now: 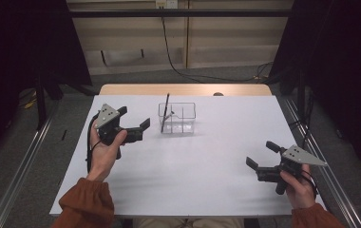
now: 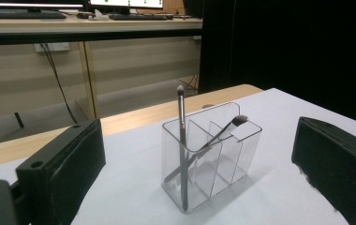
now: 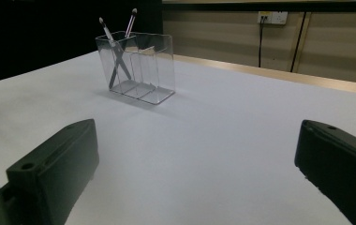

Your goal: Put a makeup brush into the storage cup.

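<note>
A clear plastic organizer (image 1: 183, 118) with dividers stands upright on the white table (image 1: 197, 166), a little back from the middle. Two thin makeup brushes (image 1: 165, 110) stand crossed in its left end compartment, bristles up. In the left gripper view one brush (image 2: 181, 136) is nearly upright and the other brush (image 2: 223, 133) leans across the organizer (image 2: 241, 150). My left gripper (image 1: 133, 118) hovers open just left of the organizer, holding nothing. My right gripper (image 1: 262, 154) is open and holds nothing near the table's front right. In the right gripper view the organizer (image 3: 148, 70) is far off at upper left.
A strip of wooden tabletop (image 1: 183, 89) shows beyond the white sheet's far edge. Cables (image 1: 178, 66) trail on the floor behind the table, and a metal rail (image 1: 326, 166) runs along the right side. Dark curtains hang on both sides.
</note>
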A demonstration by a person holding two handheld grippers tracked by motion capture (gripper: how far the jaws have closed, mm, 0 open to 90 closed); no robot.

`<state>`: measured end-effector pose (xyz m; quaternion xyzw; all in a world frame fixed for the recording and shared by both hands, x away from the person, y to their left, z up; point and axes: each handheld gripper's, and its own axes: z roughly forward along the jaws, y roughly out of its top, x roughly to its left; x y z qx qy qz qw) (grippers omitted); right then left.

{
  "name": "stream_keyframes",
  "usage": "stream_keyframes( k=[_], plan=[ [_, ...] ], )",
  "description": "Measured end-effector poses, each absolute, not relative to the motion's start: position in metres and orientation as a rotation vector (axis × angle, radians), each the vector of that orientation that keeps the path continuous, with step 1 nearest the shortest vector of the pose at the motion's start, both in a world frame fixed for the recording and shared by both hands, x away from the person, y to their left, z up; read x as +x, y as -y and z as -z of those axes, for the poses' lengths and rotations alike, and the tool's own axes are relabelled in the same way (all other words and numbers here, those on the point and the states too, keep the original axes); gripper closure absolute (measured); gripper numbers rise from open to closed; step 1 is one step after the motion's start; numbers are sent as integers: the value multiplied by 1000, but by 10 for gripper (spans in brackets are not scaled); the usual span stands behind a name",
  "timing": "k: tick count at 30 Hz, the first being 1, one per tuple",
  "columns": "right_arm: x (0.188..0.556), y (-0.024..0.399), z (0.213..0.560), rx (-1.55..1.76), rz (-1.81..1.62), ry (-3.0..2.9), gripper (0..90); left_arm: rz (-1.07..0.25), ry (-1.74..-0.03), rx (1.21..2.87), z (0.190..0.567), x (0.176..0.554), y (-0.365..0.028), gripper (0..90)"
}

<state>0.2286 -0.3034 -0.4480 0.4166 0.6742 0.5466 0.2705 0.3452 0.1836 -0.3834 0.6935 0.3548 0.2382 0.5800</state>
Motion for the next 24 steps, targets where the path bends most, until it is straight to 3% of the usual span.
stream_keyframes(
  k=[24],
  plan=[
    [229, 304, 448, 1118, -1472, -1815, 0, -576, -844, 1628, 402, 299, -216, 25]
  ],
)
